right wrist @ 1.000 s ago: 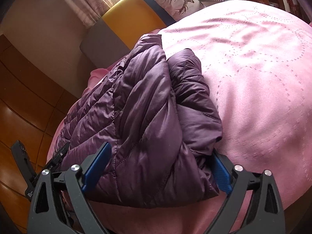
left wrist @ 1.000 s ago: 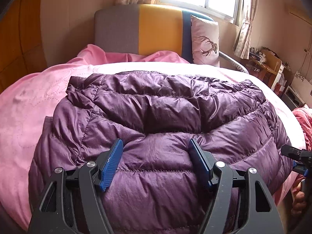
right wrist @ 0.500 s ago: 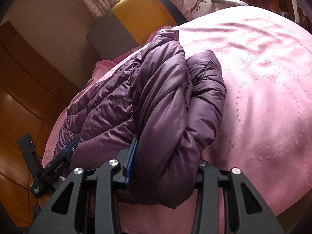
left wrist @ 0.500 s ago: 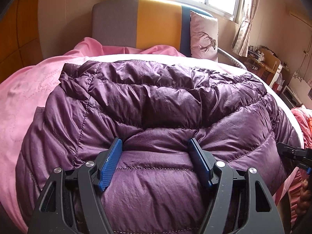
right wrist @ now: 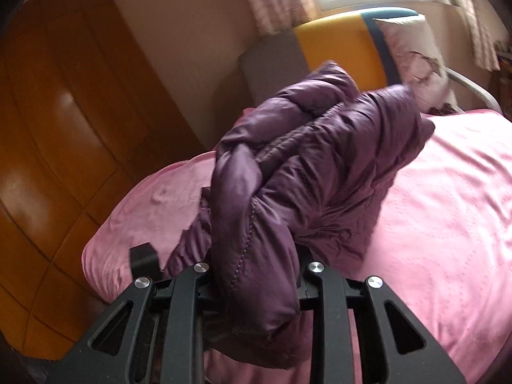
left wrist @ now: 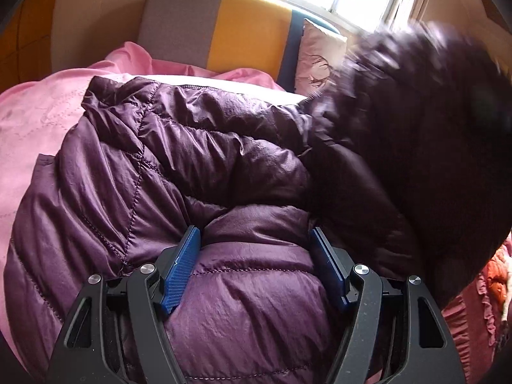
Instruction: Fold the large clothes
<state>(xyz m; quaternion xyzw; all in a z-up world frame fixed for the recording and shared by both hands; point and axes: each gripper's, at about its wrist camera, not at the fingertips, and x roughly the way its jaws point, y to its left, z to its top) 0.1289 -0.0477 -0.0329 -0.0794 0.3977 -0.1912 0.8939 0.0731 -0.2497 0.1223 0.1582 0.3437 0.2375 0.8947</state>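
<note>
A purple quilted down jacket (left wrist: 192,160) lies spread on the pink bed cover (left wrist: 38,112). My left gripper (left wrist: 254,243) sits at the jacket's near edge. Its blue pads (left wrist: 180,265) press into both sides of a thick puffed fold. In the right wrist view, a bunched side of the jacket (right wrist: 320,166) hangs lifted off the bed. My right gripper (right wrist: 256,265) is closing on that bunch, and the fabric fills the gap and hides the pads. That raised part (left wrist: 416,128) shows dark and blurred at the right of the left wrist view.
A grey, yellow and blue headboard (left wrist: 243,28) stands at the far end with a deer-print pillow (left wrist: 320,54) against it. Wooden wardrobe doors (right wrist: 64,112) rise left of the bed. Bare pink cover (right wrist: 448,208) spreads right of the jacket. Orange ruffled cloth (left wrist: 480,288) lies beside the bed.
My right gripper closed on the jacket's side and swung it up off the bed, rolling as it rose. The left gripper stayed at the near edge and tilted a little.
</note>
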